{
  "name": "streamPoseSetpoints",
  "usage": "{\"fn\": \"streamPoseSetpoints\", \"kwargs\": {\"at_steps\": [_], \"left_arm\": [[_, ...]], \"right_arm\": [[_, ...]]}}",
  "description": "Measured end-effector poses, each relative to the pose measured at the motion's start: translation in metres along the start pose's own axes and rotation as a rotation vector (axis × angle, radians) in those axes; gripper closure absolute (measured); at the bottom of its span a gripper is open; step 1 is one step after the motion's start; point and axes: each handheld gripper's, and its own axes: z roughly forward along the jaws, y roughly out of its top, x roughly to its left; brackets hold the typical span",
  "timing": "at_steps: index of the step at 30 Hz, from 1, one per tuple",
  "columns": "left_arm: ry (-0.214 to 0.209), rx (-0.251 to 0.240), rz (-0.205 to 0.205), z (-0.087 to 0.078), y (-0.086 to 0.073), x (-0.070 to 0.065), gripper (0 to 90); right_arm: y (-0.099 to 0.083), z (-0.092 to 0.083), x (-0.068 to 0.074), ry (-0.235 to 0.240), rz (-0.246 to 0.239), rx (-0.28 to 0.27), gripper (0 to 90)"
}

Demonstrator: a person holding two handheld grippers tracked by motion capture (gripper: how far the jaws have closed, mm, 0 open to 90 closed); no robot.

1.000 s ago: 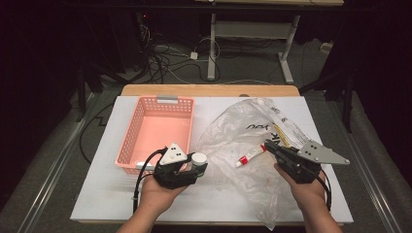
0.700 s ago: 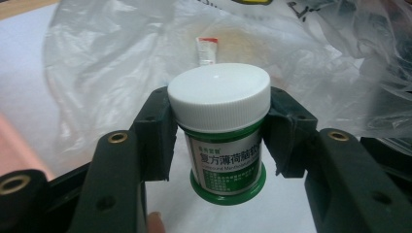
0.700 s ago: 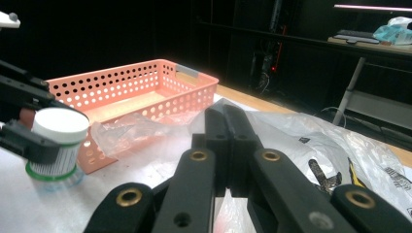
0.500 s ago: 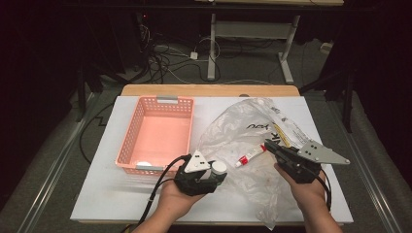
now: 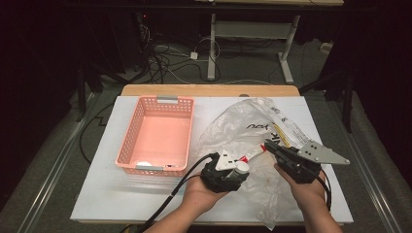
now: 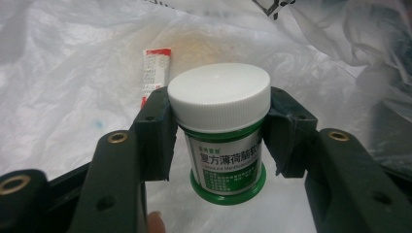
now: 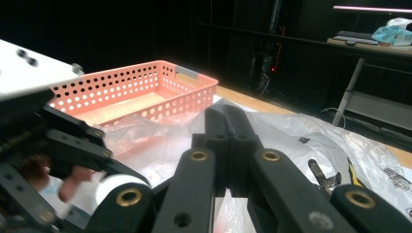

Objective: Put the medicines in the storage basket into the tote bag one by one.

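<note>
A small jar with a white screw cap and a green label stands upright between my left gripper's jaws. My left gripper is shut on it, over the crumpled clear plastic bag. In the high view that gripper and the jar are at the bag's near left part. A red-and-white sachet lies inside the bag, just beyond the jar. My right gripper sits at the bag's right side with its jaws pressed together, apparently pinching the thin film.
A pink perforated basket stands on the white table top to the left of the bag, also seen in the right gripper view. Something small and white lies in its near corner. Printed packaging lies in the bag's far right.
My left gripper has carried the jar rightward, from beside the basket's near right corner to over the bag. The right gripper has stayed put.
</note>
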Motion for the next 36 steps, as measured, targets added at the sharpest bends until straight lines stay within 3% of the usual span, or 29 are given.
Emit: {"fn": "streamPoseSetpoints", "kwargs": {"at_steps": [16, 24, 33, 34, 35, 36], "left_arm": [[0.013, -0.003, 0.015, 0.059, 0.014, 0.001, 48.7], [0.047, -0.008, 0.024, 0.079, 0.021, 0.003, 48.7], [0.055, 0.015, 0.009, 0.095, 0.016, 0.008, 48.6], [0.057, 0.009, -0.009, 0.096, 0.015, 0.006, 48.6], [0.039, 0.01, 0.038, 0.097, 0.016, 0.01, 48.6], [0.039, 0.01, 0.037, 0.097, 0.016, 0.01, 48.6]], "right_arm": [[-0.001, 0.001, -0.001, 0.002, 0.002, 0.001, 90.0], [-0.002, 0.001, -0.002, -0.001, 0.004, 0.003, 90.0], [-0.002, 0.002, -0.003, 0.0, 0.004, 0.005, 90.0], [-0.002, 0.002, -0.003, 0.001, 0.003, 0.005, 90.0], [-0.002, 0.002, -0.002, 0.001, 0.005, 0.005, 90.0], [-0.002, 0.002, -0.002, 0.001, 0.004, 0.005, 90.0]]}}
